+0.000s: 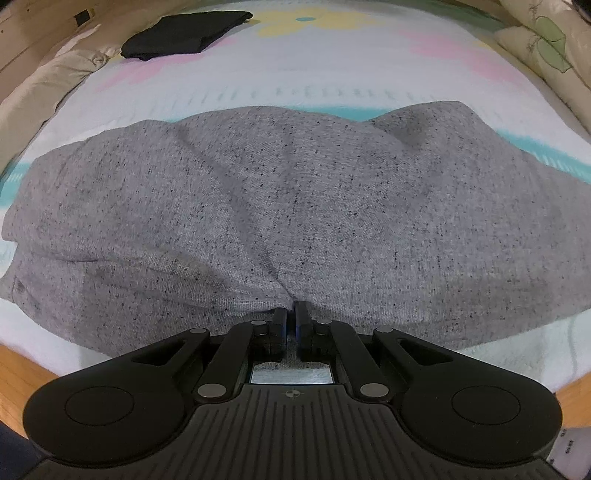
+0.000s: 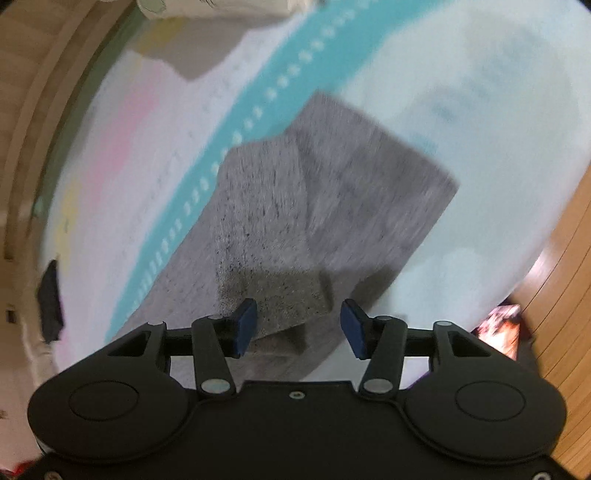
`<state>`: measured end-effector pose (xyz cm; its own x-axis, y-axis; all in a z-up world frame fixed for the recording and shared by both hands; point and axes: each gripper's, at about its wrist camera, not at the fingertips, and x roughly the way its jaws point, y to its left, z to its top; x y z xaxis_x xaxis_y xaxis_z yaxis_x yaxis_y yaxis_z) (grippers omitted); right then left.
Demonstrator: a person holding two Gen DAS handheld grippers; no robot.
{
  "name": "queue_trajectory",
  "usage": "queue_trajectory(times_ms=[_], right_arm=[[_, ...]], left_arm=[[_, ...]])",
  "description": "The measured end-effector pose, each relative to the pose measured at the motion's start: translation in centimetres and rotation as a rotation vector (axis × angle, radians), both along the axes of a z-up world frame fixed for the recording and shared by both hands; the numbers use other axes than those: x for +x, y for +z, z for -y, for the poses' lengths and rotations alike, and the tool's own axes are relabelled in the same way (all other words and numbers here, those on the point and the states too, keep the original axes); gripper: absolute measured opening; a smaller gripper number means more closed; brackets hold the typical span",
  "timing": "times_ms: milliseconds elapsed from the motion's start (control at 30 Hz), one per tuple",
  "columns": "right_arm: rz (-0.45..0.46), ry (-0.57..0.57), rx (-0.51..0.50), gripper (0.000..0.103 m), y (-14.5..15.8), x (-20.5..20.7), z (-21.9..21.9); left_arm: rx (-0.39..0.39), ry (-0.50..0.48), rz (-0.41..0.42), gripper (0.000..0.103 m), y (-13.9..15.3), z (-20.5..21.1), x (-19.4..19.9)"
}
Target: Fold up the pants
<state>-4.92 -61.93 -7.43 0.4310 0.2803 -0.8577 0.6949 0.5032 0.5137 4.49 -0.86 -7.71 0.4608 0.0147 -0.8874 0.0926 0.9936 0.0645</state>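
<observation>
Grey speckled pants (image 1: pixel 295 206) lie across a white bed sheet with pastel patterns (image 1: pixel 332 66). My left gripper (image 1: pixel 290 314) is shut on the near edge of the pants, and the cloth puckers into folds at the pinch. In the right wrist view the pants (image 2: pixel 295 221) appear partly folded, with one layer lying over another. My right gripper (image 2: pixel 298 325) is open and empty, held above the near part of the pants. That view is blurred by motion.
A folded black garment (image 1: pixel 184 35) lies at the far left of the bed. Cream pillows (image 1: pixel 48 85) line the left side and a floral pillow (image 1: pixel 546 48) is at the far right. Wooden floor (image 2: pixel 561 280) borders the bed.
</observation>
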Motion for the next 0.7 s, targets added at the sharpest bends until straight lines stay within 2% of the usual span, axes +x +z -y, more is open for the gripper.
queue_trajectory(times_ms=[133, 333, 367, 400, 467, 533, 600, 633, 700], right_arm=[[0.004, -0.012, 0.063, 0.058, -0.7, 0.7, -0.3], [-0.023, -0.002, -0.003, 0.053, -1.3, 1.6, -1.5], [-0.019, 0.001, -0.018, 0.045, -1.1, 1.6, -1.6], [-0.024, 0.009, -0.047, 0.018, -0.8, 1.7, -1.8], [-0.017, 0.047, -0.108, 0.017, -0.1, 1.8, -2.3], [0.014, 0.09, -0.222, 0.016, 1.9, 1.8, -2.9], [0.035, 0.123, -0.428, 0.016, 4.5, 1.5, -3.8], [0.014, 0.136, -0.531, 0.016, 5.4, 1.4, -4.1], [-0.06, 0.154, -0.673, 0.016, 6.0, 1.6, -4.1]], left_arm=[[0.017, -0.007, 0.009, 0.004, -0.3, 0.3, -0.3], [0.014, -0.01, 0.012, 0.004, -0.2, 0.0, -0.7], [0.012, -0.009, 0.011, 0.004, -0.2, -0.1, -0.7], [0.011, -0.007, 0.01, 0.004, -0.2, -0.1, -0.7], [0.01, -0.007, 0.01, 0.004, -0.1, -0.2, -0.8], [0.002, -0.003, 0.007, 0.004, 0.1, -0.4, -0.9], [-0.008, 0.002, 0.003, 0.004, 0.1, -0.6, -1.0], [-0.01, 0.003, 0.002, 0.004, 0.1, -0.7, -1.0], [-0.009, 0.002, 0.002, 0.004, 0.1, -0.7, -1.2]])
